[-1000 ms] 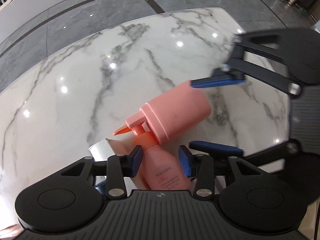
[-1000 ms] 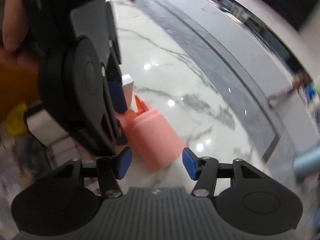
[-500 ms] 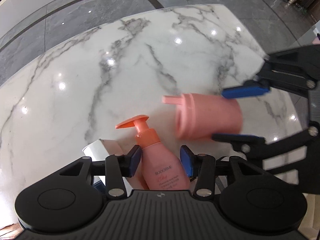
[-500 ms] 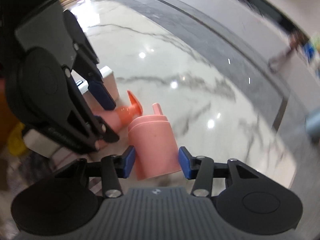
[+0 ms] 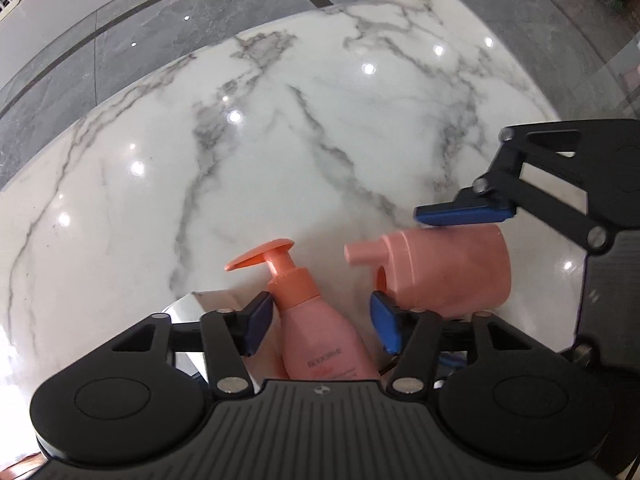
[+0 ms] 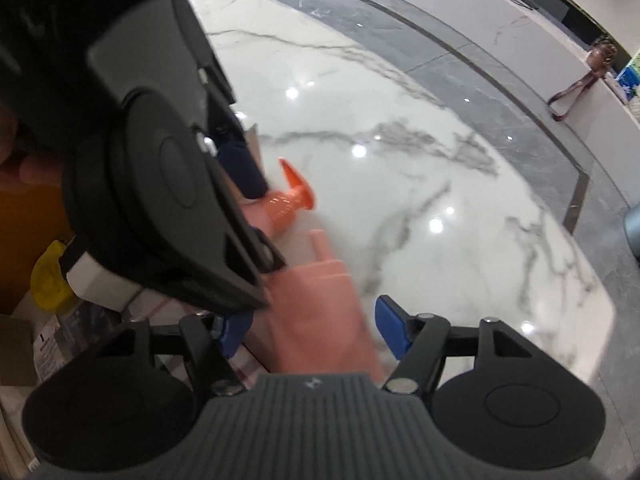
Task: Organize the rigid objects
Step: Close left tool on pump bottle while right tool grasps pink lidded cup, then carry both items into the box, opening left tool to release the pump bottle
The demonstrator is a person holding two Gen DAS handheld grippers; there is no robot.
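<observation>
Pink pump bottle with orange pump, pink cap, grey-veined white marble table.

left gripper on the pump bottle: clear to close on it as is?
Probably yes. The pump bottle already sits between the left gripper pads; its jaws have just been opening, one pad by the neck, the other clear. The right gripper and pink cap stay off to the side.

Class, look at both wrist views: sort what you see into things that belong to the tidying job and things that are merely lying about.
In the job:
- pump bottle between the left gripper fingers
- pink cap between the right gripper fingers

Lying about:
- yellow object
- white box
- marble table
</observation>
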